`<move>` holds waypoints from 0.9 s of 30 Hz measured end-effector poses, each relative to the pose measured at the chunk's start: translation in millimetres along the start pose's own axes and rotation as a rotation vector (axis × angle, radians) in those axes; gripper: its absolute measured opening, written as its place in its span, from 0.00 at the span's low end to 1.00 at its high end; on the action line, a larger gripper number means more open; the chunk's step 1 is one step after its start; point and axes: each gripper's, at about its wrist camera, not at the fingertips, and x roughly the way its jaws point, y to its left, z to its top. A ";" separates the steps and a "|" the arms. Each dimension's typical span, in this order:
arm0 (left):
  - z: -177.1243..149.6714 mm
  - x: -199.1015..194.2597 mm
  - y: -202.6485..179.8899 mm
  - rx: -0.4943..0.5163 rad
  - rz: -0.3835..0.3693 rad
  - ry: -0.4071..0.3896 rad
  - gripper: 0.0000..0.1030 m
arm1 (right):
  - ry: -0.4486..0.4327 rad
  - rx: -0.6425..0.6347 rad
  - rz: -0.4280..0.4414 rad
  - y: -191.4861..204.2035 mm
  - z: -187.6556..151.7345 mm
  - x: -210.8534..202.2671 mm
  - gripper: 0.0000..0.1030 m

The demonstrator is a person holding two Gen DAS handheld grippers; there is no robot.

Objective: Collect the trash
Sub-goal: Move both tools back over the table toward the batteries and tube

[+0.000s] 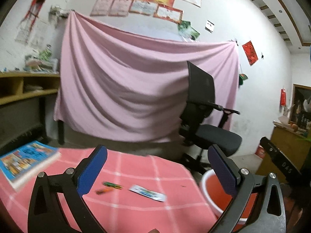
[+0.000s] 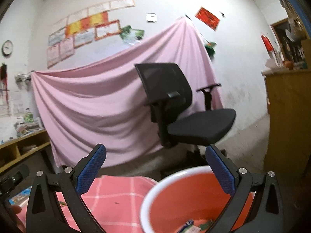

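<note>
A: Left tool [image 1: 157, 167]?
B: Spread wide, nothing between the blue pads [image 1: 91, 171]. Held above the bench [image 1: 136, 209], which has a pink checked cloth on it.

A: Right tool [image 2: 155, 169]?
B: Same, released and empty. It sits over the red bucket [image 2: 175, 198], white rim, just beside the bench's right edge.

A: Trash?
B: Some already in the bucket: a few wrappers [image 2: 192, 226] at the bottom, blue-white and green, partly cut off by the frame edge. Still on the cloth: a flat white-and-blue wrapper [image 1: 147, 192] close to the bucket side, a green scrap [image 1: 112, 184] left of it, and an orange-brown scrap [image 1: 102, 191] just beside the green one. All blurred, so possibly candy wrappers, can't confirm.

A: Anything else on the bench?
B: A book with a blue cover [image 1: 27, 161] at the far left corner, well apart from the scraps.

A: Behind?
B: Black office chair [image 2: 182, 108] past the bucket. Pink sheet [image 1: 126, 81] hung across the wall behind it. Wooden shelf unit [image 1: 25, 87] on the left with clutter on top. Certificates [image 1: 147, 0] and red paper pinned high on the white wall, round clock [image 2: 7, 47] far left in the right wrist view. Wooden cabinet [image 2: 287, 116] on the right.
</note>
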 end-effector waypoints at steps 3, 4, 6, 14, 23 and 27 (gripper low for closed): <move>0.4 -7.7 18.4 -0.001 0.030 -0.031 0.98 | -0.037 -0.033 0.032 17.6 -1.2 -4.7 1.00; -0.9 -7.5 21.9 -0.001 0.035 -0.034 0.98 | -0.048 -0.047 0.046 24.3 -1.8 -5.7 1.00; -0.1 -11.2 33.3 0.002 0.048 -0.044 0.98 | -0.062 -0.075 0.078 36.8 -3.3 -6.7 1.00; -0.6 -21.7 79.1 0.012 0.115 -0.065 0.98 | -0.040 -0.208 0.182 86.9 -16.9 0.6 1.00; -13.3 -4.6 123.7 -0.034 0.149 0.068 0.98 | 0.133 -0.274 0.253 124.9 -40.5 31.4 1.00; -19.0 7.8 132.9 -0.051 0.142 0.138 0.98 | 0.251 -0.292 0.288 137.6 -55.8 51.4 1.00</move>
